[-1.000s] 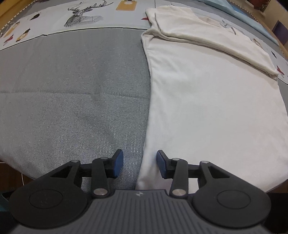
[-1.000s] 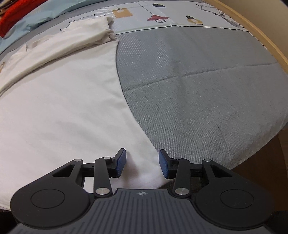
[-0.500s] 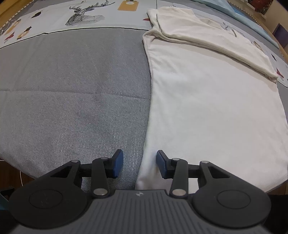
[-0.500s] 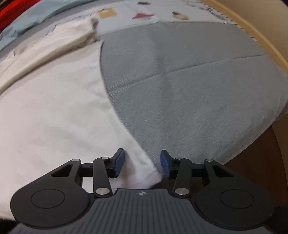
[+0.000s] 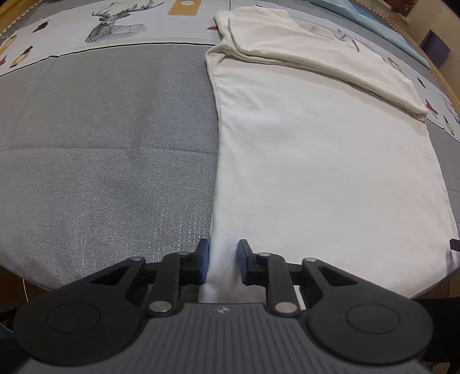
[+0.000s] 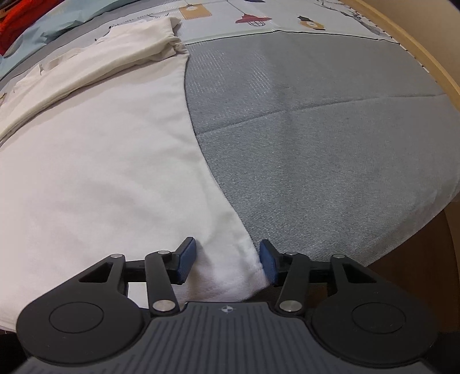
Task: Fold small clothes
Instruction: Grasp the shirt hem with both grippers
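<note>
We set both grippers, left [image 5: 220, 260] and right [image 6: 227, 261], parted, straddling the shirt's [image 5: 316, 172] 2 near corners, gripping nothing, ready to fold.

Grey woven bed cover [image 5: 109, 138], printed cartoon sheet [image 5: 86, 31] beyond, wooden bed frame [image 6: 425, 63], teal bedding [image 6: 66, 17]

The white garment's [image 5: 316, 172] near hem is disappearing under the left gripper's [image 5: 222, 260] body, so its corner there is not showing. In the right wrist view the garment [image 6: 100, 161] is running off the left edge, and its near corner is slipping behind the right gripper [image 6: 227, 260]. A red cloth [image 6: 17, 17] is being cropped at the top-left corner. The printed bedsheet's [image 5: 115, 26] far figures are getting cut by the frame's top.
</note>
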### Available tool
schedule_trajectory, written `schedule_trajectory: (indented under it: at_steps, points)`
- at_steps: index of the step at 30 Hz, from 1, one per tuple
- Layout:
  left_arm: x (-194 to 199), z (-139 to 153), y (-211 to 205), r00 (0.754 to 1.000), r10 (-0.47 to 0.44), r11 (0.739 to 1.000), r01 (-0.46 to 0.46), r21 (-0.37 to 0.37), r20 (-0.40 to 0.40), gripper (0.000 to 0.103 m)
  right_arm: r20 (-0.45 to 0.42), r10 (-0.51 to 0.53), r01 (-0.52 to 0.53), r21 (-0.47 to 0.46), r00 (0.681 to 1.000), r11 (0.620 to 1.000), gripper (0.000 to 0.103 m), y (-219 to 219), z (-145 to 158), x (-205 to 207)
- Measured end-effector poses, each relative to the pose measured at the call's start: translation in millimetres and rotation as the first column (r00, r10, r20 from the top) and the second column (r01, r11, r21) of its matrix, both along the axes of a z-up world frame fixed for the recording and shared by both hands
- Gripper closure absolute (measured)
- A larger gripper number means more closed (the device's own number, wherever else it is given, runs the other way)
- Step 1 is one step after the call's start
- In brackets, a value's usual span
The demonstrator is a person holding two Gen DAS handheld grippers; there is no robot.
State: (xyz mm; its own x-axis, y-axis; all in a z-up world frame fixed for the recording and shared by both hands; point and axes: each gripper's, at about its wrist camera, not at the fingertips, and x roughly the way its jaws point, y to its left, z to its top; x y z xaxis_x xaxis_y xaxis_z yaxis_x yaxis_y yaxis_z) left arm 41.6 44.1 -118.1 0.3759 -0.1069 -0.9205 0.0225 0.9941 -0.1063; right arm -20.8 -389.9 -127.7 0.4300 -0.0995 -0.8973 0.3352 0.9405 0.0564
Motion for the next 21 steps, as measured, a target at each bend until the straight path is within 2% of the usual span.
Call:
schedule_trajectory:
  at_steps: [4, 7, 8, 13, 15, 18, 19, 21]
  points:
    - [-1, 0, 2, 1.0, 0.0, 1.0, 0.0, -0.011, 0.003, 0.09, 0.016, 0.029, -0.029, 0.013, 0.999, 0.999, 0.075, 4, 1, 1]
    - [-1, 3, 5, 1.0, 0.011, 1.0, -0.011, -0.028, 0.015, 0.091, 0.034, 0.04, -0.041, 0.038, 0.999, 0.998, 0.084, 5, 2, 1]
    - [-2, 5, 5, 1.0, 0.015, 0.999, -0.014, -0.035, 0.018, 0.091, 0.043, 0.039, -0.041, 0.053, 0.998, 0.998, 0.084, 4, 2, 2]
    - [-1, 5, 10, 0.999, 0.035, 0.996, -0.035, -0.081, 0.002, 0.089, 0.076, -0.011, 0.003, 0.109, 0.997, 0.994, 0.083, -5, 8, -1]
    - [-1, 6, 15, 0.998, 0.055, 0.994, -0.055, -0.099, -0.001, 0.088, 0.111, -0.084, 0.069, 0.132, 0.99, 0.989, 0.082, -15, 14, -4]
    - [1, 8, 26, 0.995, 0.096, 0.987, -0.096, -0.132, -0.006, 0.088, 0.166, -0.223, 0.189, 0.197, 0.961, 0.962, 0.061, -38, 23, -12]
    - [1, 8, 30, 0.994, 0.11, 0.984, -0.111, -0.143, -0.011, 0.088, 0.17, -0.241, 0.203, 0.216, 0.955, 0.955, 0.059, -42, 23, -14]
    - [2, 6, 35, 0.99, 0.135, 0.977, -0.139, -0.162, -0.031, 0.088, 0.138, -0.226, 0.194, 0.211, 0.964, 0.958, 0.059, -44, 19, -13]
